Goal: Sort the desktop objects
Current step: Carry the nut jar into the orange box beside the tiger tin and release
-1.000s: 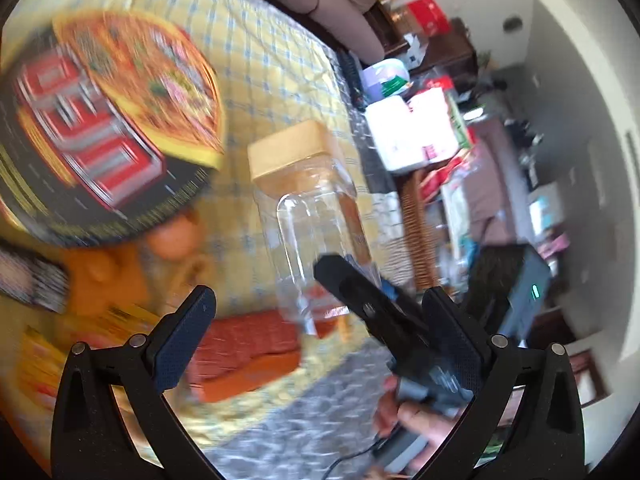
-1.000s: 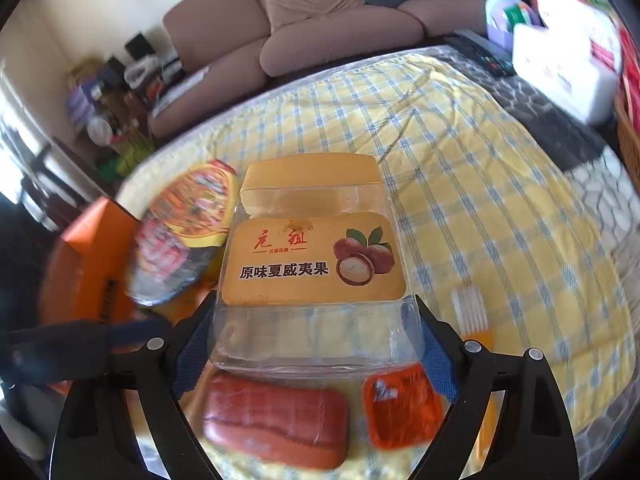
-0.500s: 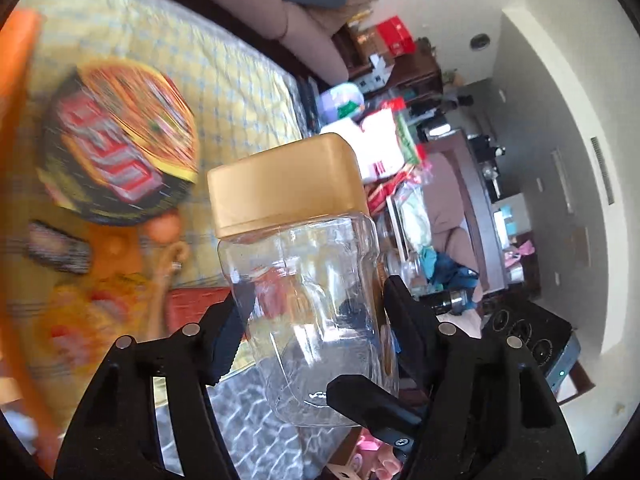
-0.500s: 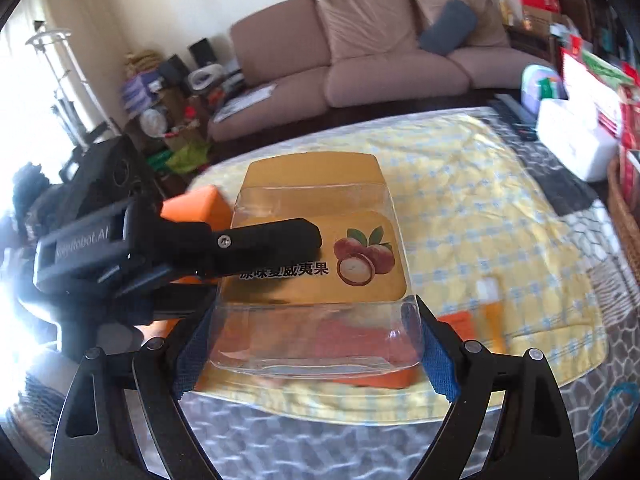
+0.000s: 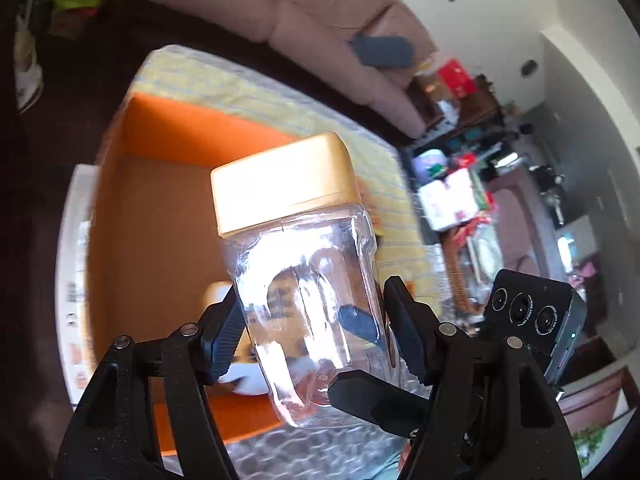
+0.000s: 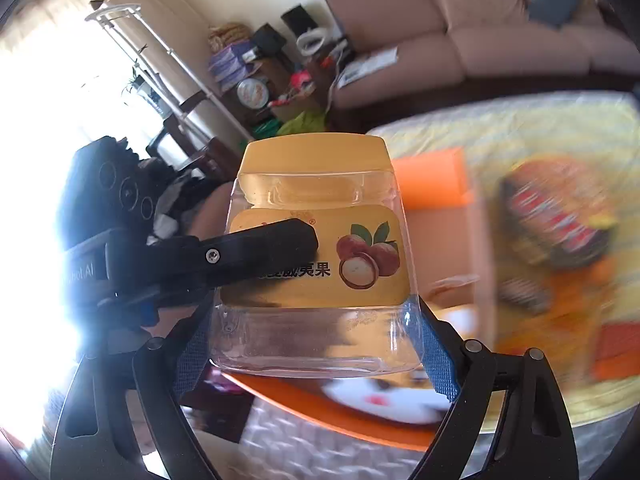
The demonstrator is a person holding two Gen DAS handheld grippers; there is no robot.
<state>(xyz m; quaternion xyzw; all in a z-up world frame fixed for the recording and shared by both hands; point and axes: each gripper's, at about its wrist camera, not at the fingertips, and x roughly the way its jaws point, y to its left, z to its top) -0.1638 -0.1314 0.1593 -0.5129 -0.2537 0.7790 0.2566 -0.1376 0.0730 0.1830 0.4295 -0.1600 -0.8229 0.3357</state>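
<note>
Nearest in the left wrist view, the left claw (image 5: 312,332) is closed on the narrow sides of a clear plastic jar (image 5: 308,280); its jaws have just been closing and both ribbed pads press the jar's walls. In the right wrist view, the right claw (image 6: 316,344) grips the same jar (image 6: 320,272) across its wide sides near the base, blue pads tight on the plastic. The jar is up in the air between the two claws, tilted, its gold lid (image 5: 280,184) pointing away from the cameras and its yellow nut label (image 6: 360,256) facing the right camera. One black finger of the left claw crosses the label's left part.

Just beyond and below the jar sits an open orange box (image 5: 160,208), with something white lying inside, blurred. To the right of the box in the right view, a round noodle bowl (image 6: 556,216) lies on the yellow checked cloth (image 6: 500,128) over the tabletop. Farthest off stands a pinkish sofa (image 6: 480,40).
</note>
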